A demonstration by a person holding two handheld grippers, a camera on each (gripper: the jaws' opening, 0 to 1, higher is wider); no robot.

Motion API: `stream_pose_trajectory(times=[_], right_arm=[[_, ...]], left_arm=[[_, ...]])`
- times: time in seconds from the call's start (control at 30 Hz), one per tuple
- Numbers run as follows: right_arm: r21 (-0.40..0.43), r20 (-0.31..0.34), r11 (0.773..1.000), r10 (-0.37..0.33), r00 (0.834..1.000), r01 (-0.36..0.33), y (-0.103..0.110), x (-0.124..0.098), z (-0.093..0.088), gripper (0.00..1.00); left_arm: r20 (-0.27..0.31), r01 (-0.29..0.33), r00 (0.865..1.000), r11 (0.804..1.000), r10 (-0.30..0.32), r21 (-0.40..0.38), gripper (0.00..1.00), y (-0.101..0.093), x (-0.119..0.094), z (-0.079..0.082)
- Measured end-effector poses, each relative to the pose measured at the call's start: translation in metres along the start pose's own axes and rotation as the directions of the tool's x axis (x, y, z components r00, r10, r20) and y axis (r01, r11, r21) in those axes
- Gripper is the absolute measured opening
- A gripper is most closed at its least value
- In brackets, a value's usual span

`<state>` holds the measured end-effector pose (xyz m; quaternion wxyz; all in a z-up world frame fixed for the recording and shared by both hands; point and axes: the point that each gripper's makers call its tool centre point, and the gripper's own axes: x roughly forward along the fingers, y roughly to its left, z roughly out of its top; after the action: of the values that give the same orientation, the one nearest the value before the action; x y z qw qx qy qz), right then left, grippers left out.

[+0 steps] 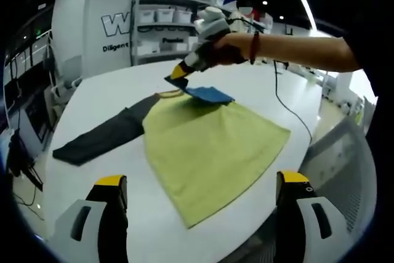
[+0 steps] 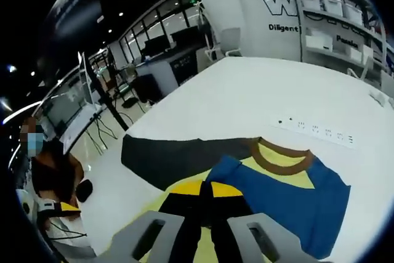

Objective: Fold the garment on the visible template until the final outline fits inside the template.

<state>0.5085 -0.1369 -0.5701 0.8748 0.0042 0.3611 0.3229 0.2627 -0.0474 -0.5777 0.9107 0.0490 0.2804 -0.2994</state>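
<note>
We saw a broad white counter carrying the garment, a yellow-green shirt spread flat near the middle. Its dark grey sleeve stretched out to the left, lying flat on the counter. Its blue sleeve was folded over onto the far part of the yellow body, near the brown collar. We could not make out a template outline on the counter. Beyond the counter stood a shelf unit with white bins against a wall.

The right gripper, held in a person's hand, hovered over the blue sleeve; in its own view its jaws were pressed together, pinching the sleeve's edge. The left gripper hung at the near edge with its jaws spread wide, holding nothing.
</note>
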Motion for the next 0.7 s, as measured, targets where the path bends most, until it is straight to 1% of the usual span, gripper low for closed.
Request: stream_pose_trajectory(times=[0.17, 0.27, 0.4, 0.5, 0.7], right_arm=[[-0.033, -0.018, 0.999, 0.014, 1.000, -0.014, 0.011, 0.006, -0.007, 0.00], [-0.038, -0.023, 0.999, 0.022, 0.999, -0.023, 0.015, 0.007, -0.010, 0.00], [-0.031, -0.028, 0.999, 0.030, 0.999, -0.031, 0.020, 0.009, -0.014, 0.00], [-0.011, -0.026, 0.999, 0.033, 0.999, -0.033, 0.022, 0.011, -0.015, 0.00], [0.009, -0.024, 0.999, 0.039, 0.999, -0.039, 0.028, 0.019, -0.017, 0.00]], left_arm=[[0.001, -0.005, 1.000, 1.000, 0.005, -0.009, 0.97, 0.002, -0.001, -0.001], [0.000, -0.006, 1.000, 1.000, 0.006, -0.010, 0.97, 0.003, 0.000, -0.002], [0.001, -0.004, 1.000, 1.000, 0.004, -0.015, 0.97, 0.002, 0.000, -0.002], [-0.001, 0.002, 1.000, 1.000, -0.002, -0.012, 0.97, 0.001, 0.001, -0.003], [0.001, 0.007, 1.000, 1.000, -0.007, -0.012, 0.97, 0.000, 0.002, -0.002]])
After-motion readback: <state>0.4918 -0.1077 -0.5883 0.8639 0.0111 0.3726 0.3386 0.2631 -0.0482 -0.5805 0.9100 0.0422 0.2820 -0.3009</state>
